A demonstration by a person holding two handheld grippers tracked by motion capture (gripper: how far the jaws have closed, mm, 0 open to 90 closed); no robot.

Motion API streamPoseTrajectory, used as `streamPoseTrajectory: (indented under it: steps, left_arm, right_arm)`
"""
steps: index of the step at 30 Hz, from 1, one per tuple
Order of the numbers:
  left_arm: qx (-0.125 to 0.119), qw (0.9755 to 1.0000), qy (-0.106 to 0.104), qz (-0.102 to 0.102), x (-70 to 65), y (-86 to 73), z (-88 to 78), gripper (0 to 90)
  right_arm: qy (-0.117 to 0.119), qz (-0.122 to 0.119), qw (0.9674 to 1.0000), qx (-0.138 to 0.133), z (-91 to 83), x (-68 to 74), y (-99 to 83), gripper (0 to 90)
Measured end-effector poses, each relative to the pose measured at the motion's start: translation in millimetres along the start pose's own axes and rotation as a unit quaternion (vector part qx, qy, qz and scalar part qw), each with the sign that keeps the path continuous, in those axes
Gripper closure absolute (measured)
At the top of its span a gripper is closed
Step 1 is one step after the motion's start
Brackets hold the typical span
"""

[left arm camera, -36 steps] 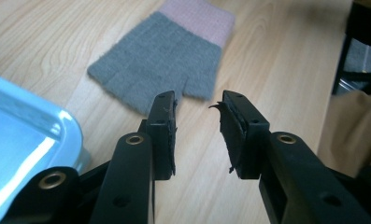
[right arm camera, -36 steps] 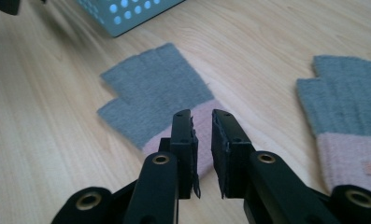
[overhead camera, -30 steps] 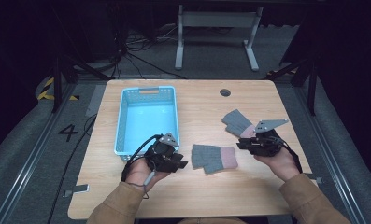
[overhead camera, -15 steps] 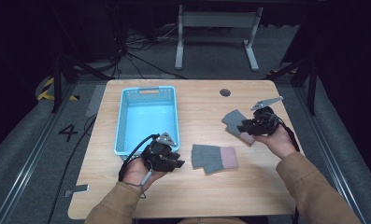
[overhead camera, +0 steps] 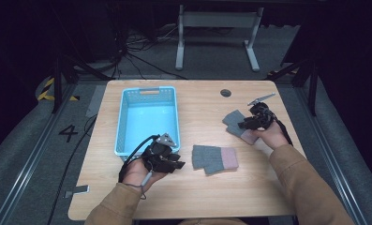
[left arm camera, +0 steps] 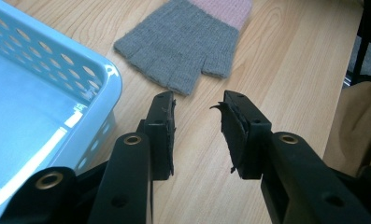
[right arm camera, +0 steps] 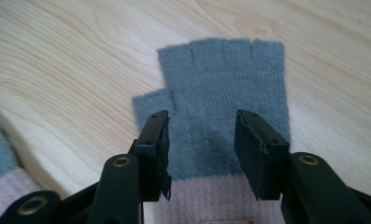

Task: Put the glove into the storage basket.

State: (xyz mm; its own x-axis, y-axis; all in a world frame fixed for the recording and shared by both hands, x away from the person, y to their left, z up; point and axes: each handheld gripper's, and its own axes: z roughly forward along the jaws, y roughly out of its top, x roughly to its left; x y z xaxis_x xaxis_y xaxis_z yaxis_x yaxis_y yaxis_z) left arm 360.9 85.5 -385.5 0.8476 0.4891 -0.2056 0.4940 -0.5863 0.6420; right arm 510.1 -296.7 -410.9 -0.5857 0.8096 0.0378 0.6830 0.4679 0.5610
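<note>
High view showed a wooden tabletop [overhead camera: 200, 197] carrying a light blue basket [overhead camera: 147, 121] at about ten o'clock from its centre, and two grey fingerless gloves with pink cuffs. The near glove [overhead camera: 215, 158] lay flat close to the middle, just at three o'clock of the left tool [overhead camera: 175, 161], which rested by the basket's near corner. The far glove [overhead camera: 235, 123] lay toward three o'clock on the tabletop, with the right tool [overhead camera: 245, 125] above its cuff end. Left gripper view showed the left tool [left arm camera: 197, 133] partly open with nothing between its jaws, bare wood under them, the near glove [left arm camera: 183, 44] at twelve o'clock and apart from them, and the basket [left arm camera: 43, 93] at nine o'clock. Right gripper view showed the right tool [right arm camera: 201, 149], whose jaws had just been opening, standing wide with the far glove [right arm camera: 220, 88] lying flat below and between them, fingers toward twelve o'clock; the pads did not press on it.
</note>
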Motion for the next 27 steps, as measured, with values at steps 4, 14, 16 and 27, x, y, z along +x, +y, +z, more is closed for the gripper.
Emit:
streamPoseTrajectory:
  steps: [4, 14, 16, 27]
  left_arm:
    - [-0.001, 1.0000, 0.002, 0.000, 0.1, -0.4, 1.0, 64.3]
    - [-0.001, 1.0000, 0.003, -0.002, 0.0, -0.3, 1.3, 62.5]
    - [-0.001, 1.0000, 0.003, -0.002, -0.3, -0.3, 1.5, 62.7]
    - [0.000, 1.0000, 0.001, -0.003, -0.2, -0.3, 1.7, 64.1]
  right_arm:
    - [-0.009, 0.006, 0.9998, 0.015, 9.5, -3.5, -2.2, 56.1]
    - [-0.025, -0.012, 0.9990, 0.034, 21.3, -2.4, -6.2, 56.7]
    - [-0.024, -0.011, 0.9991, 0.032, 21.7, -2.9, -6.9, 58.2]
    - [-0.040, -0.030, 0.9980, 0.039, 21.7, 2.2, -4.3, 83.0]
